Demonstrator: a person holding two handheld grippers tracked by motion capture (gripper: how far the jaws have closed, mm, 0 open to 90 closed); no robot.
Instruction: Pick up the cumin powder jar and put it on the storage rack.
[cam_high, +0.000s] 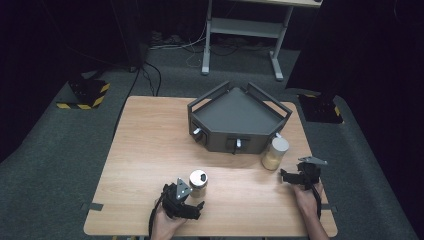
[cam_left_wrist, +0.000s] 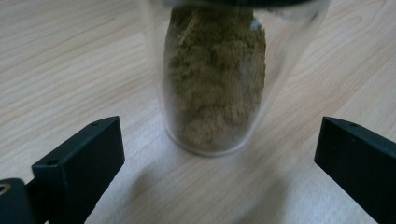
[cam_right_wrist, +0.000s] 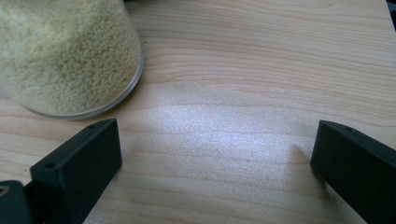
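Left gripper (cam_left_wrist: 219, 163), jaws spread, facing brown-spice jar (cam_left_wrist: 215, 79) near table's (cam_high: 140, 150) front edge; right gripper (cam_right_wrist: 215, 158), jaws spread, beside pale-grain jar (cam_right_wrist: 65, 56) near right edge.

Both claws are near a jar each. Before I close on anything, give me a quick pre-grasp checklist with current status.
1. Left claw open: ok.
2. Brown-spice jar centred between its jaws: ok, though still ahead of them.
3. Right claw open: ok.
4. Pale-grain jar centred for the right claw: not ok, off to the left in the right gripper view.
5. Both jars upright on the table: ok.
6. Lids tight: cannot tell.
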